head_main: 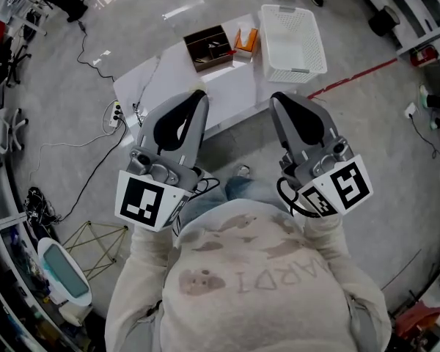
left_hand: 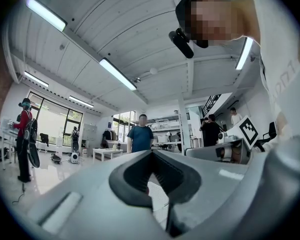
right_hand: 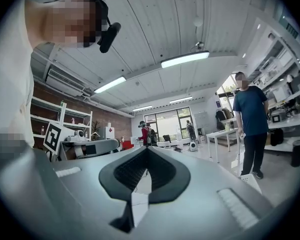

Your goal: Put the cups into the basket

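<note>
A white slatted basket (head_main: pixel 293 42) stands at the right end of a low white table (head_main: pixel 227 86), partly over its edge. No cup shows in any view. Both grippers are held close to the person's chest, short of the table and tilted upward. My left gripper (head_main: pixel 200 94) (left_hand: pixel 151 153) is shut, its tips meeting with nothing between them. My right gripper (head_main: pixel 276 97) (right_hand: pixel 146 149) is likewise shut and empty. Both gripper views look out over the room and ceiling, not at the table.
A brown compartment box (head_main: pixel 209 48) and an orange item (head_main: pixel 246 40) sit on the table left of the basket. Cables and a power strip (head_main: pixel 116 114) lie on the floor at left. A person in a blue shirt (right_hand: pixel 252 119) stands beyond the table.
</note>
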A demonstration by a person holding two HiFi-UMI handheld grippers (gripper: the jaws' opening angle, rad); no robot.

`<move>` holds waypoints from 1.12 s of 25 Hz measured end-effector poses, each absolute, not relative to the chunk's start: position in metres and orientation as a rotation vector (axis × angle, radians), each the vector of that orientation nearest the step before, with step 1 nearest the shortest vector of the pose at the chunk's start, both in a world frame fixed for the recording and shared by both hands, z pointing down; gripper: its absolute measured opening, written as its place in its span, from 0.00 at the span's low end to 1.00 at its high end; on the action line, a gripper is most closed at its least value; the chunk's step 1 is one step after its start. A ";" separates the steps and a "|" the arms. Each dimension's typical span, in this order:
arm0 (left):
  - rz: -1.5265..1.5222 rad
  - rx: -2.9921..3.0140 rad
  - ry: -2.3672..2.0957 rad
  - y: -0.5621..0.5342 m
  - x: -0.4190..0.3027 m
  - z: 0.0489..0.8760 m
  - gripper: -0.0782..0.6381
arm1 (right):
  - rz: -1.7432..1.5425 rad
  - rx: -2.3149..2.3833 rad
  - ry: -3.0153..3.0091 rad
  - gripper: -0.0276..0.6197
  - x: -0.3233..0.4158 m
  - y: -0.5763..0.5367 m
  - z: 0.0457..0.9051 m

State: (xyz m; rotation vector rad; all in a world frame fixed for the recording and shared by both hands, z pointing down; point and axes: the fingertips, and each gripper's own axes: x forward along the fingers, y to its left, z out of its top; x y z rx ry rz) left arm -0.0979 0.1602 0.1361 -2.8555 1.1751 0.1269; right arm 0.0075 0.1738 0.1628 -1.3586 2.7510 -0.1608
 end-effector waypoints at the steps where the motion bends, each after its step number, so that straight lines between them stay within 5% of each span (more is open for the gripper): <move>1: 0.118 -2.859 1.178 0.157 -0.098 0.138 0.11 | -0.178 -1.350 2.752 0.09 0.007 0.170 0.166; 28: 0.035 -2.995 0.845 -0.025 -0.206 0.168 0.11 | -0.309 -1.736 2.573 0.09 -0.101 -0.003 0.210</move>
